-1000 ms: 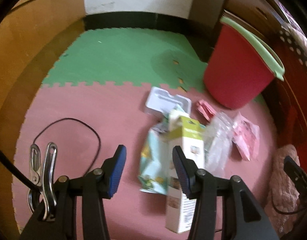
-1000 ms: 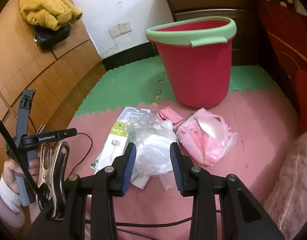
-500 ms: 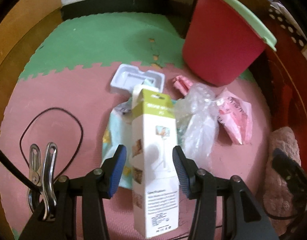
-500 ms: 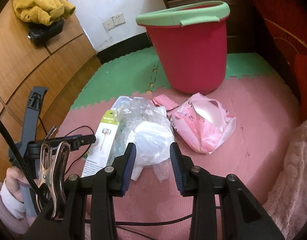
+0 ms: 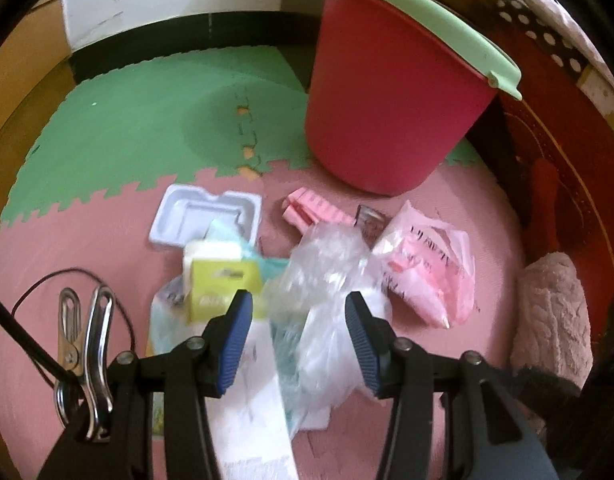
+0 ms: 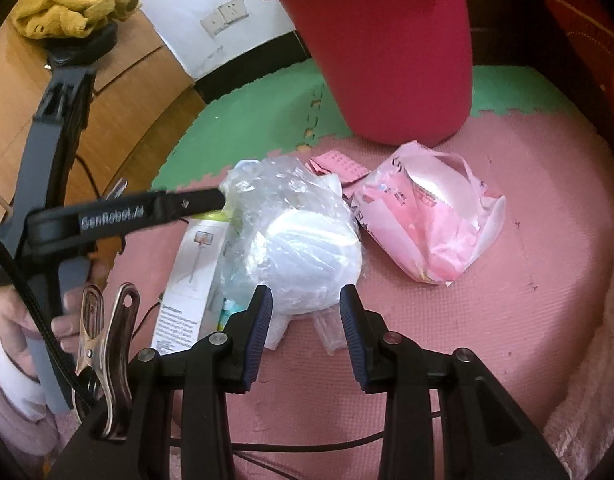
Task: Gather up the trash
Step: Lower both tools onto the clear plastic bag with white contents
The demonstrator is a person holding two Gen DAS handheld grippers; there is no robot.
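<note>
Both tools gape unclenched: left tool over the clear bag, right tool just before it.

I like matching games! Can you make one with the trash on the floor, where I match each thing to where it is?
Things:
1. red plastic bucket with green rim
2. crumpled pink plastic bag
3. clear crinkly plastic bag
4. white moulded plastic tray

Places:
A. right in front of the right gripper
B. at the seam of the green and pink mats
C. standing at the back, beyond all the trash
D. on the pink mat, to the right of the clear bag

Pairs: 1-C, 2-D, 3-A, 4-B
</note>
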